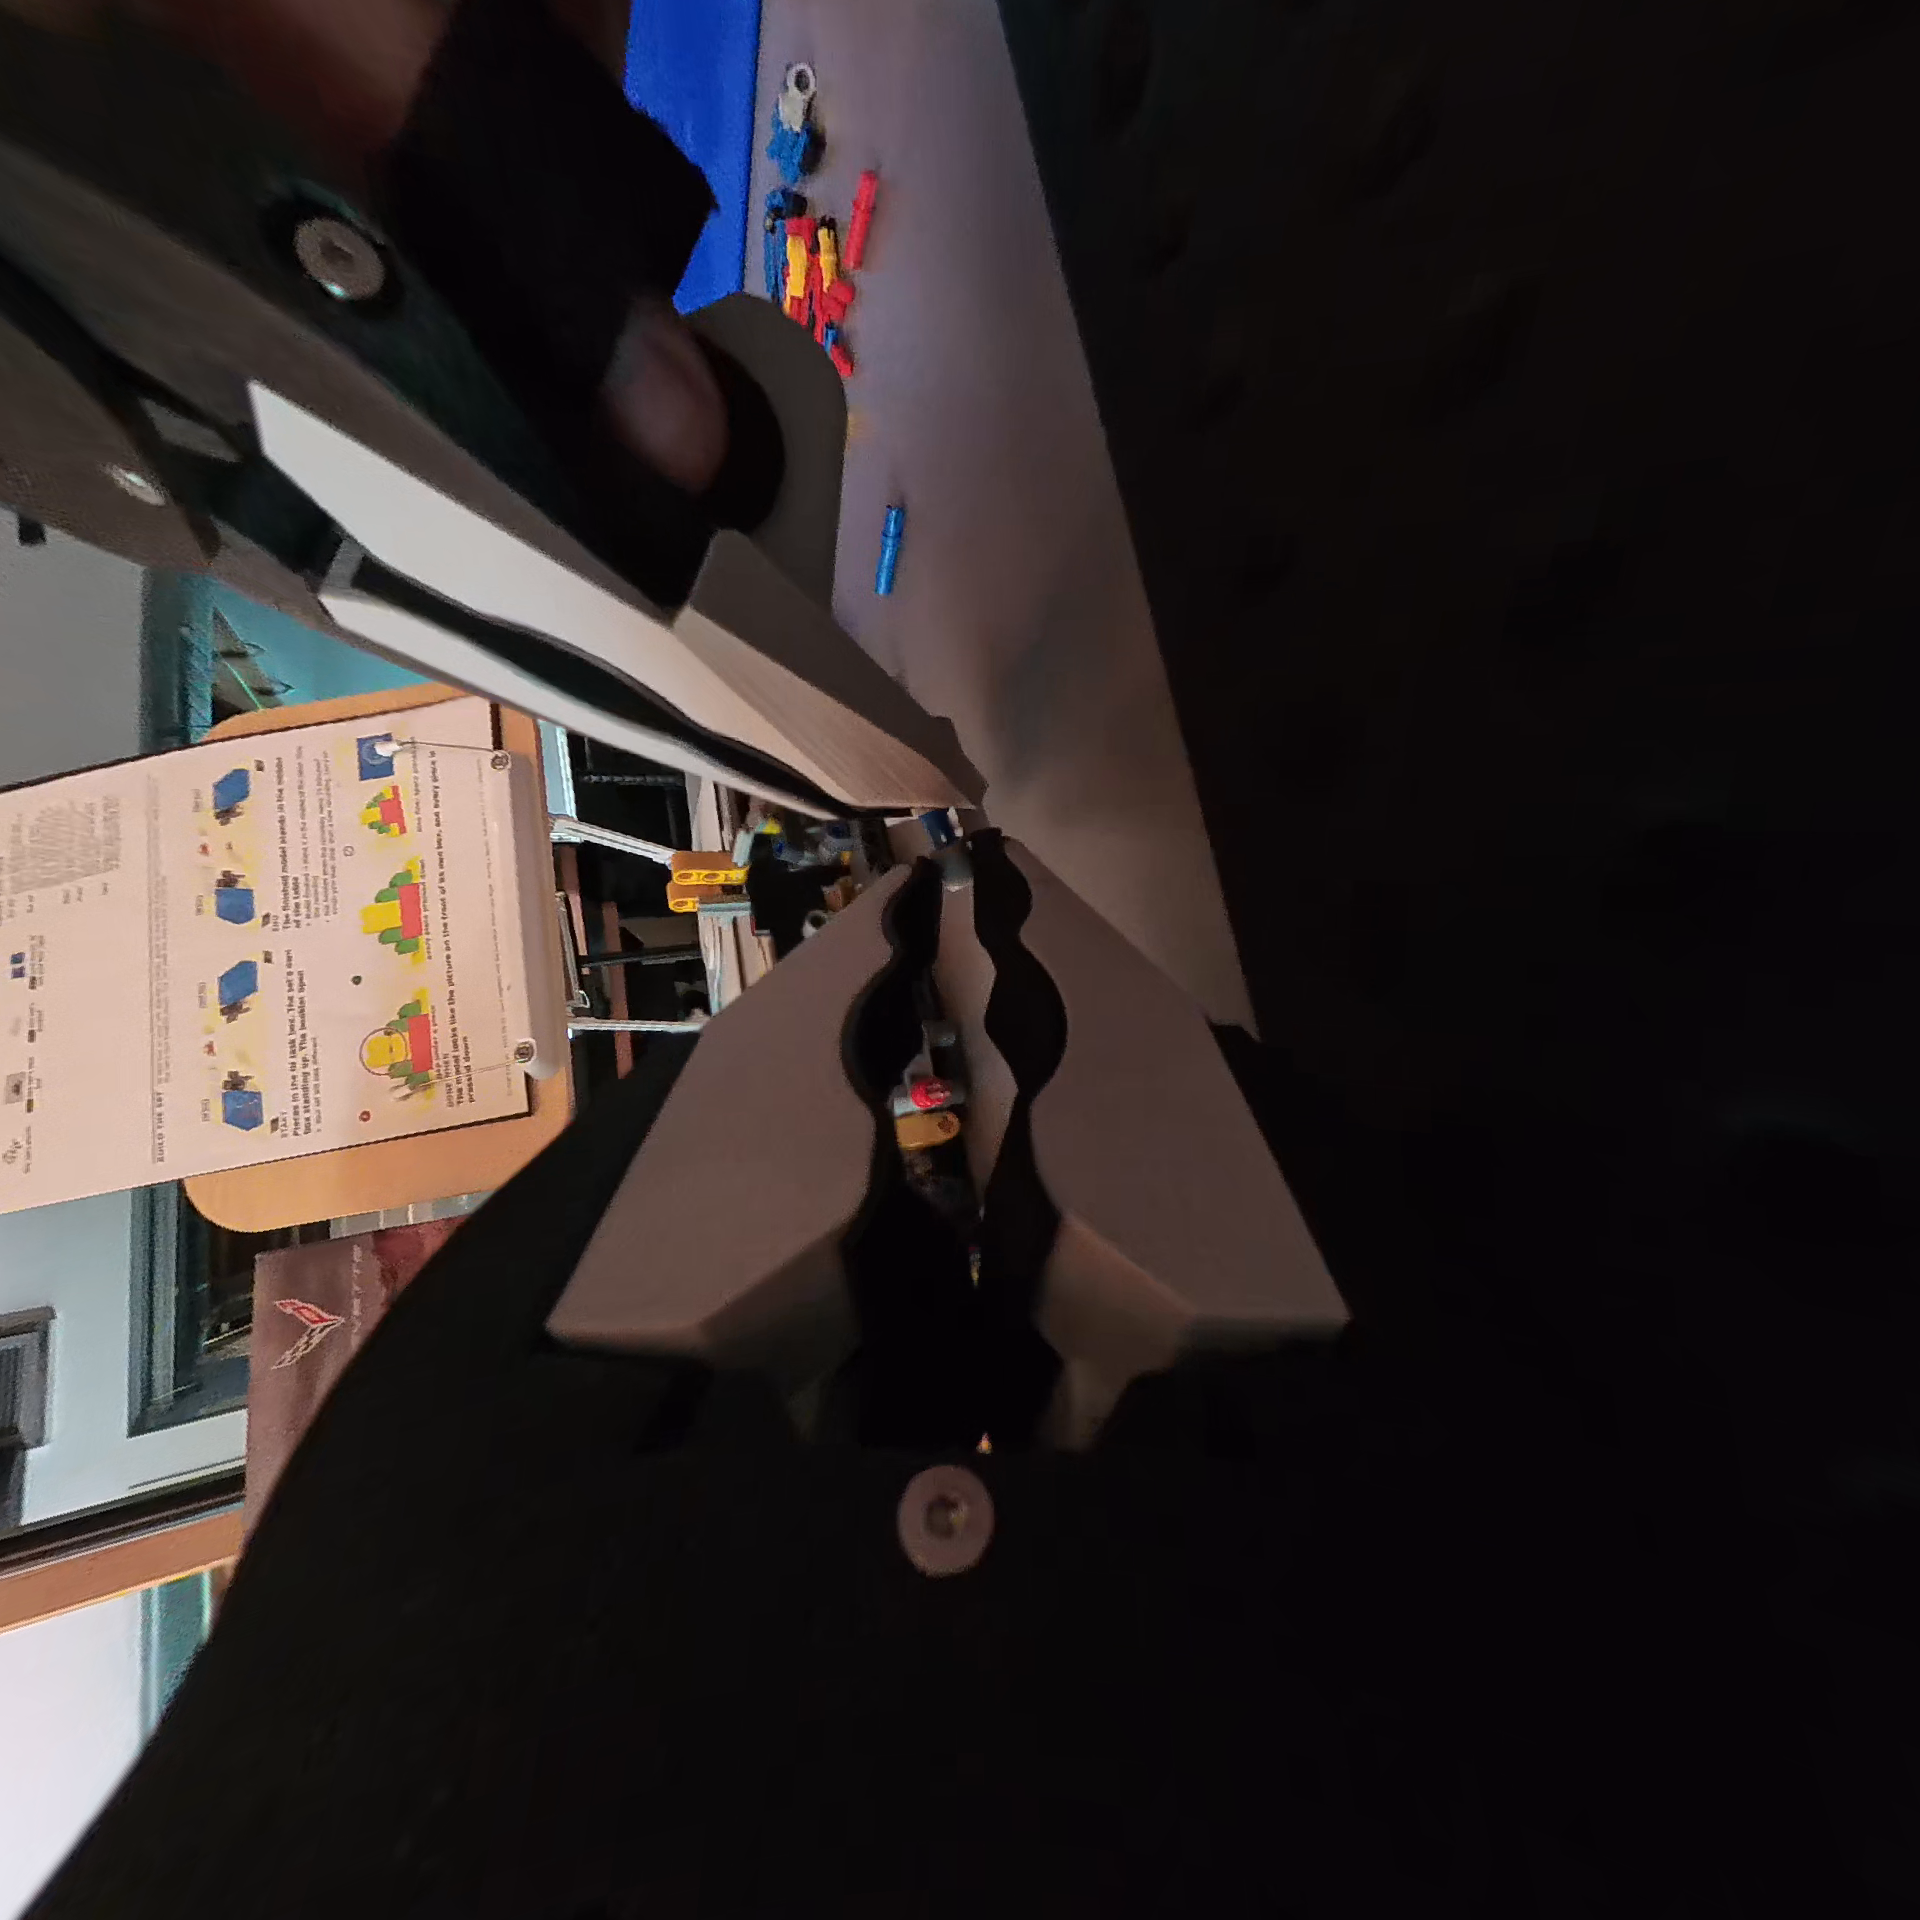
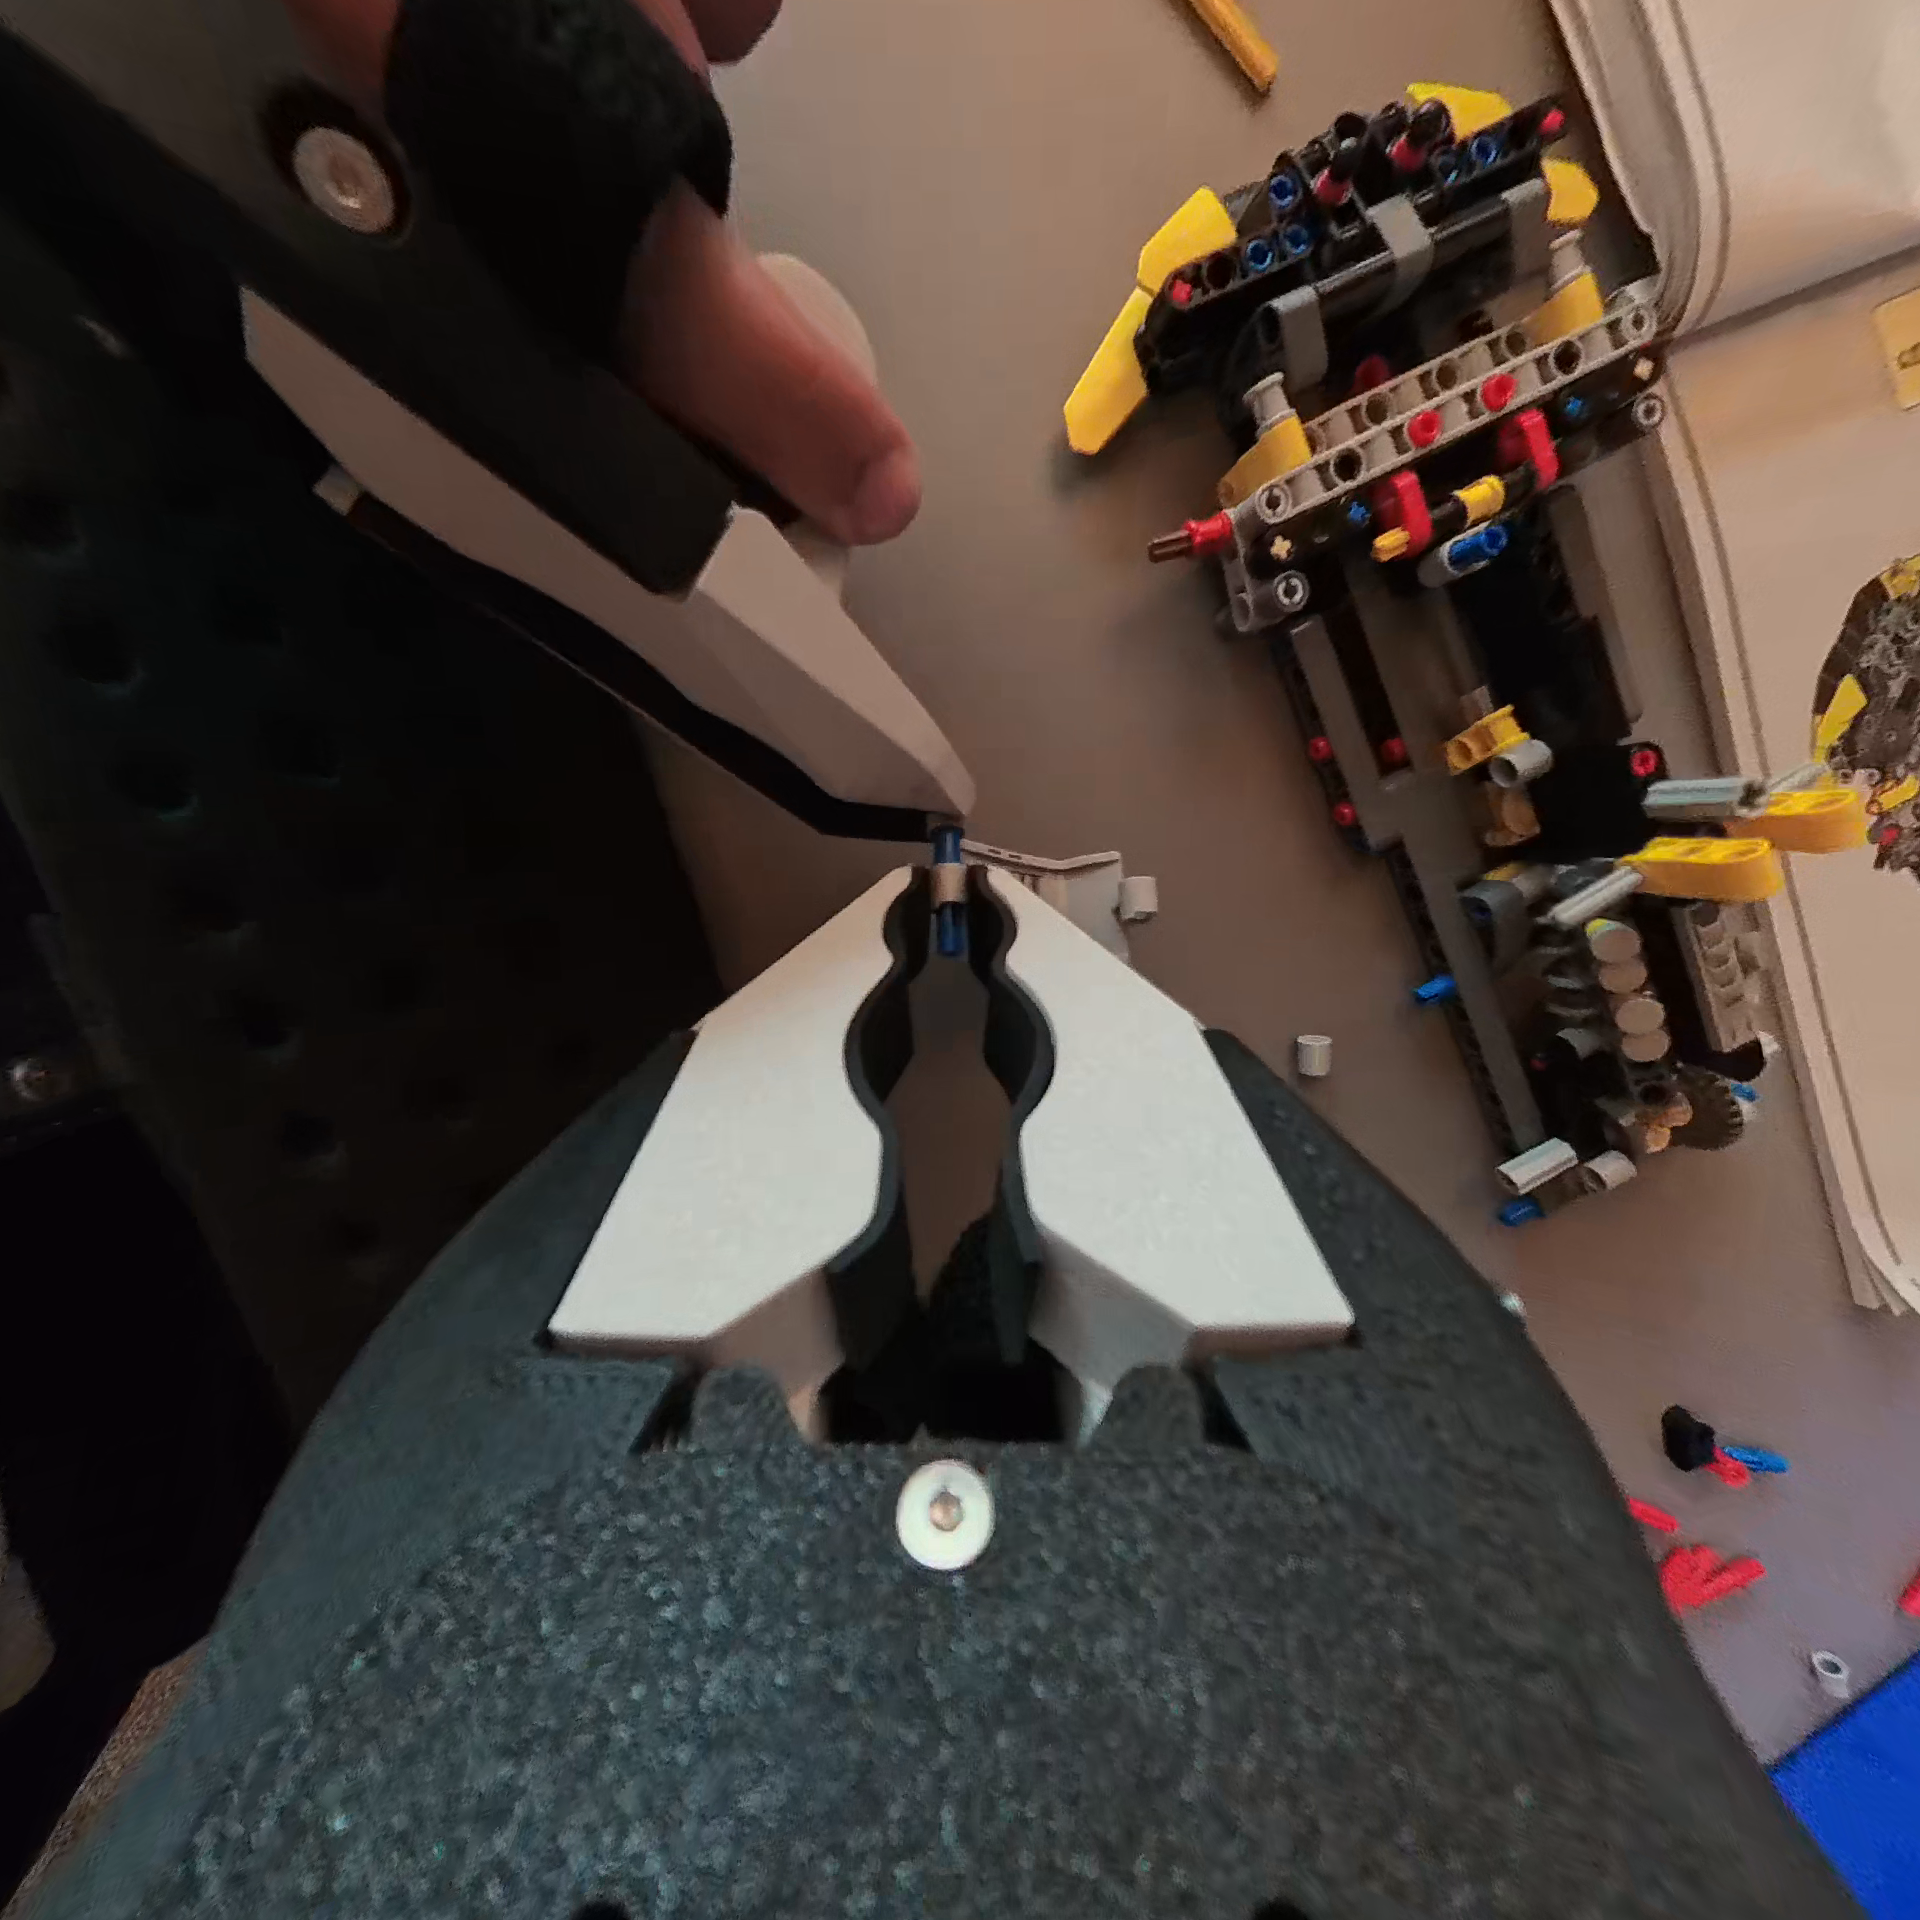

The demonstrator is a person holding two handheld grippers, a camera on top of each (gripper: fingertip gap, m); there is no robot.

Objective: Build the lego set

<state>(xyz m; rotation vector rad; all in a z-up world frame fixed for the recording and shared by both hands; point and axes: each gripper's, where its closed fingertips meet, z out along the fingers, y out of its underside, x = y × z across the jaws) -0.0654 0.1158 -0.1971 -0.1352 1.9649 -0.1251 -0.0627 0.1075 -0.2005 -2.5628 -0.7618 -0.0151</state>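
Observation:
My right gripper (image 2: 948,883) is shut on a small blue pin with a grey sleeve (image 2: 948,896), held above the table. My left gripper (image 1: 956,864) comes in from the upper left of the right wrist view (image 2: 940,816), and its tips meet the pin's top end. In the left wrist view its jaws are nearly closed on the same small blue and grey piece (image 1: 948,857), with the right gripper's tip (image 1: 966,808) against it. The half-built black, grey and yellow model (image 2: 1455,623) lies on the table to the right.
Loose red and blue pieces (image 2: 1704,1569), grey bushes (image 2: 1314,1055) and a blue mat (image 2: 1860,1808) lie near the model. An open booklet (image 2: 1766,520) is under its far side. An instruction sheet on a board (image 1: 312,956) stands behind. A parts pile (image 1: 821,260) and a blue pin (image 1: 888,551) lie on the table. My two grippers' fingertips are within a few centimetres of each other.

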